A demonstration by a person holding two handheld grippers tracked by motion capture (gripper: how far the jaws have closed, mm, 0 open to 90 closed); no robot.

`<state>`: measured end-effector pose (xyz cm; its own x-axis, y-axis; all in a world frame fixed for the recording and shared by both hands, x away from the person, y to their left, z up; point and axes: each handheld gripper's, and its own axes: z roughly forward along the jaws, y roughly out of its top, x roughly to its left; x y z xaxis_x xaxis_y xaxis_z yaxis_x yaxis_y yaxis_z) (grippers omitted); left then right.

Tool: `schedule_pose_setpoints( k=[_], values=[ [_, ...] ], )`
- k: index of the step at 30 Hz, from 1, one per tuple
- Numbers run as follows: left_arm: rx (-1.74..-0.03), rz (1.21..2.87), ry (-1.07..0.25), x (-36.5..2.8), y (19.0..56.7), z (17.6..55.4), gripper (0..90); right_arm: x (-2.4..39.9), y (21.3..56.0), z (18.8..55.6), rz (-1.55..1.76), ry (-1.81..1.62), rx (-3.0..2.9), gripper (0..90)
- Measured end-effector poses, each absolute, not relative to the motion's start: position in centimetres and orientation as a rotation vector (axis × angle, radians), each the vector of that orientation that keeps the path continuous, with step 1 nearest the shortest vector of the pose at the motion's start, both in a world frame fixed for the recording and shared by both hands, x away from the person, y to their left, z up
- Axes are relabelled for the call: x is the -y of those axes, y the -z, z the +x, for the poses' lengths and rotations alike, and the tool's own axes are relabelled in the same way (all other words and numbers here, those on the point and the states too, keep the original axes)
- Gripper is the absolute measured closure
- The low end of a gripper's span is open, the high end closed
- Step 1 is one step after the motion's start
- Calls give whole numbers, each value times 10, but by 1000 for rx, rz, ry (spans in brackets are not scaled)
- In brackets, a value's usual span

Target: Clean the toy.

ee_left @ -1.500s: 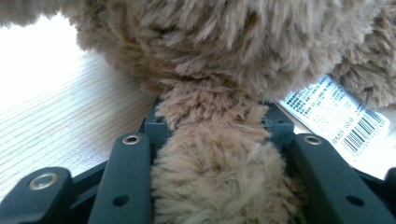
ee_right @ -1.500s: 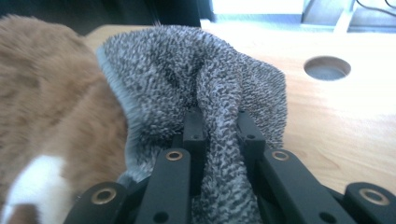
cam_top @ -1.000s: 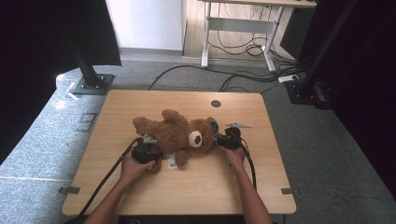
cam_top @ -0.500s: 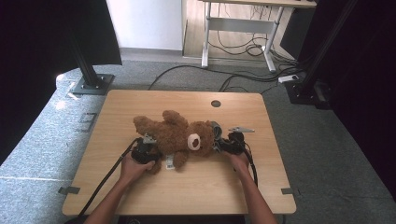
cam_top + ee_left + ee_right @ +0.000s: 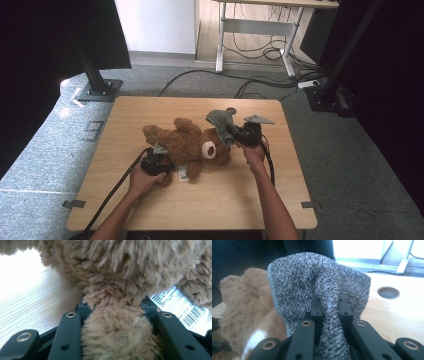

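brown teddy bear (image 5: 192,146) lies on table (image 5: 150,205); left gripper (image 5: 113,315) clamps its limb, right gripper (image 5: 329,311) pinches grey cloth (image 5: 319,285) by bear's head; barcode tag (image 5: 180,306) visible in left gripper view.

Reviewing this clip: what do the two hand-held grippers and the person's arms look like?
Both the left hand-held gripper and the right hand-held gripper are black, each trailing a black cable. The right one carries a grey three-cornered plate on top. Up close, the jaws are matte black bars with brass-coloured rivets and small holes. The forearms are bare, with no sleeves visible.

Bright backlight, blown highlights, dark edges
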<state>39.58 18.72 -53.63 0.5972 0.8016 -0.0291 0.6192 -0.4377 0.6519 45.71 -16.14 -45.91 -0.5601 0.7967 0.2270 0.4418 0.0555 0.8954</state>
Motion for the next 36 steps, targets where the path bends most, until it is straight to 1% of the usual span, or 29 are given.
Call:
schedule_pose_setpoints(
  k=[8, 11, 14, 20, 26, 36],
  values=[
    [-1117, 2199, -379, -187, 536, 396, 572, 114, 444, 471, 1143, -1474, -2073, 793],
    [-1116, 2198, -378, -188, 536, 396, 572, 102, 446, 475, 1136, -1470, -2090, 791],
    [-1116, 2196, -377, -188, 537, 396, 572, 96, 454, 478, 1163, -1418, -2134, 790],
    [-1117, 2198, -374, -187, 536, 395, 571, 95, 468, 481, 1221, -1362, -2217, 794],
    [-1122, 2183, -352, -190, 536, 393, 568, 97, 473, 462, 1170, -1389, -2197, 799],
    [-1139, 2175, -354, -190, 536, 391, 556, 106, 479, 437, 1137, -1465, -2181, 805]
  ],
)
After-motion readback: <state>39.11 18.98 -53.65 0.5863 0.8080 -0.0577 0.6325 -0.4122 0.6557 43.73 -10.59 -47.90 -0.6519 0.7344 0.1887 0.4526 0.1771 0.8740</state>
